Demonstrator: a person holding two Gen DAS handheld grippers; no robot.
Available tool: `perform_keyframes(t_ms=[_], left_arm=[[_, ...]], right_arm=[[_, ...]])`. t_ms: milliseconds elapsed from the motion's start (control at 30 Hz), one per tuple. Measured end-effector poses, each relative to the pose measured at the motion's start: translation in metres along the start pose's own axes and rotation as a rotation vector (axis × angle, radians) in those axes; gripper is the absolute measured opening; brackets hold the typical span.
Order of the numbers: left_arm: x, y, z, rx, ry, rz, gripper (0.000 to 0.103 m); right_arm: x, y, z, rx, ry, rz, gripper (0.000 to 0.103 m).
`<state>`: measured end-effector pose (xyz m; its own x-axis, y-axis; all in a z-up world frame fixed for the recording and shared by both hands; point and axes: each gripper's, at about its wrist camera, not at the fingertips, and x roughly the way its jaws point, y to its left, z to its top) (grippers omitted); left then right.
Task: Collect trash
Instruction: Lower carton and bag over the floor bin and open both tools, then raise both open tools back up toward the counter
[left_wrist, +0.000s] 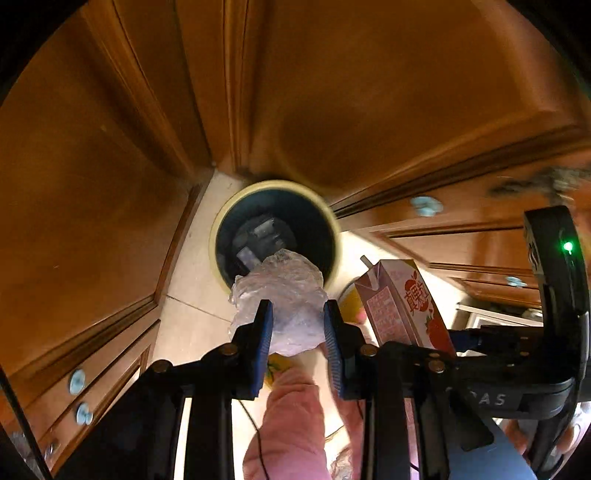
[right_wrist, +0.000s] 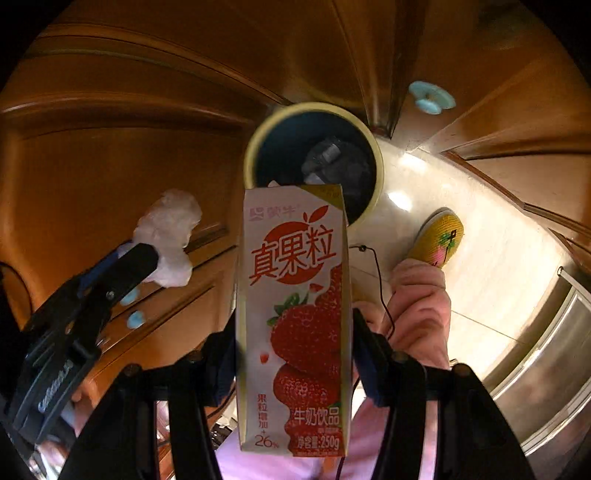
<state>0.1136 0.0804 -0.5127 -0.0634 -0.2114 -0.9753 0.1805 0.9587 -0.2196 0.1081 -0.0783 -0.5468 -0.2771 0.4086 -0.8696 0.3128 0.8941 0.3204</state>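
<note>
Tiled floor; fingers around crumpled plastic.

L gripper jaws clamped, R gripper jaws clamped, both angled down

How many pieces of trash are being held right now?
2: a crumpled plastic wad in the left tool, a strawberry milk carton in the right tool, both above the bin.

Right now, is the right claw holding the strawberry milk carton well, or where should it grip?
Keep it: the right claw clamps the carton across its flat narrow sides, low on the body, from the base end. The top points toward the bin.
</note>
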Motion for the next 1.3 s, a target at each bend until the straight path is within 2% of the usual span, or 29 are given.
perform_keyframes(t_ms=[133,167,200,267,300,367,400,467,567,800,1000,1300], left_arm=[[0.022,0.011,0.011,-0.009,0.01,0.026,0.032],[0.026,0.012,0.013,-0.004,0.005,0.038,0.038],[0.027,0.012,0.013,-0.001,0.004,0.047,0.052],[0.028,0.017,0.011,-0.011,-0.013,0.079,0.065],[0.029,0.02,0.011,-0.019,-0.02,0.078,0.072],[0.029,0.027,0.01,-0.039,-0.02,0.071,0.078],[0.029,0.03,0.01,-0.049,-0.018,0.071,0.078],[0.03,0.033,0.009,-0.065,-0.013,0.064,0.08],[0.028,0.037,0.005,-0.081,-0.015,0.054,0.081],[0.006,0.03,-0.006,-0.051,-0.057,0.076,0.084],[-0.007,0.026,-0.016,-0.049,-0.081,0.08,0.089],[-0.019,0.015,-0.029,-0.044,-0.09,0.121,0.09]], right_arm=[[0.022,0.001,0.027,0.007,0.002,-0.002,0.055],[0.025,0.0,0.029,0.007,-0.001,0.001,0.055],[0.027,0.001,0.033,0.008,-0.001,0.01,0.055],[0.031,0.003,0.039,0.023,-0.003,0.028,0.057],[0.033,0.001,0.041,0.033,-0.008,0.04,0.063],[0.033,0.002,0.045,0.047,-0.01,0.068,0.075],[0.034,0.002,0.046,0.047,-0.009,0.078,0.08],[0.035,0.004,0.045,0.033,-0.01,0.077,0.082],[0.03,0.011,0.041,0.002,-0.024,0.049,0.082],[0.012,0.016,0.019,-0.062,-0.085,0.025,0.084],[0.002,0.012,0.001,-0.102,-0.123,0.033,0.084],[-0.009,0.014,-0.019,-0.119,-0.185,0.025,0.084]])
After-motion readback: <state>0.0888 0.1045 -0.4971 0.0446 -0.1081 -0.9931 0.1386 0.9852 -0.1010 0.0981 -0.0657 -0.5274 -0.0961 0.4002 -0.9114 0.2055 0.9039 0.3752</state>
